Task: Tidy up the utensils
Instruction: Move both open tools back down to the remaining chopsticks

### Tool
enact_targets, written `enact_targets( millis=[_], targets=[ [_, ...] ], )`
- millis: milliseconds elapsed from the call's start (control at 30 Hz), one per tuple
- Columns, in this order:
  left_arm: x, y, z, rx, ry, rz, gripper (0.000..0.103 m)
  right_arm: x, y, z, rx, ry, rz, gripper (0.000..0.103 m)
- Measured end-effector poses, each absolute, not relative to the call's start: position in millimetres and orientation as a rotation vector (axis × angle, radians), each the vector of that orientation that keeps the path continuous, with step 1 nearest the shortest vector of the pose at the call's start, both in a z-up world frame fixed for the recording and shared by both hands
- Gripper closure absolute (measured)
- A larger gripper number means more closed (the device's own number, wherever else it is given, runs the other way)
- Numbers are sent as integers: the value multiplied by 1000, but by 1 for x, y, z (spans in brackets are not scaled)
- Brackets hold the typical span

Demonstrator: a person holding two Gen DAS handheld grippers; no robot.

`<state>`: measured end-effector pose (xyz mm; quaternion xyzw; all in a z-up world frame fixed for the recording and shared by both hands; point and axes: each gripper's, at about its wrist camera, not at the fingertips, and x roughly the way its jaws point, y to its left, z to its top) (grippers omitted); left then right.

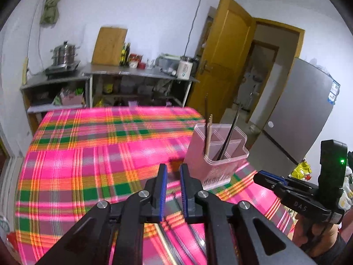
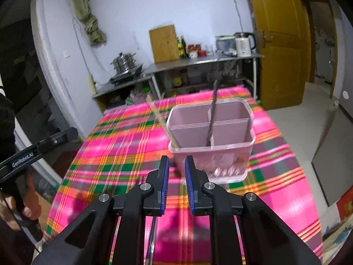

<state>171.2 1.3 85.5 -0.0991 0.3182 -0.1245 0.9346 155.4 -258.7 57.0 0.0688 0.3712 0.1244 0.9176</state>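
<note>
A pink plastic utensil holder (image 1: pixel 217 152) (image 2: pixel 211 141) with inner dividers stands on the pink plaid tablecloth (image 1: pixel 99 150) (image 2: pixel 123 150). Wooden chopsticks (image 1: pixel 208 134) (image 2: pixel 162 122) lean in its left compartment. Dark chopsticks (image 1: pixel 230 137) (image 2: pixel 211 119) stand in another compartment. My left gripper (image 1: pixel 173 172) is open and empty, above the cloth just left of the holder. My right gripper (image 2: pixel 177 165) is open and empty, just in front of the holder. The right gripper also shows at the right of the left wrist view (image 1: pixel 264 176); the left gripper's body shows at the left of the right wrist view (image 2: pixel 44 143).
Thin utensils lie on the cloth under the gripper bodies (image 1: pixel 178 203) (image 2: pixel 152 231), mostly hidden. Metal counters (image 1: pixel 123 71) (image 2: pixel 198 61) with pots, a cutting board and a kettle stand behind the table. A yellow door (image 1: pixel 222 55) (image 2: pixel 280 39) and a grey fridge (image 1: pixel 297 114) are to the right.
</note>
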Motion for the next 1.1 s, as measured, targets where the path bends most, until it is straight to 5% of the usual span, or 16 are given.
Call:
enact_targets(
  millis=[433, 1100],
  targets=[
    [141, 31, -16, -291, 855, -178, 86, 138, -220, -39, 103, 998, 313, 88],
    [147, 25, -37, -305, 913, -182, 86, 145, -202, -77, 54, 1085, 336, 88]
  ],
)
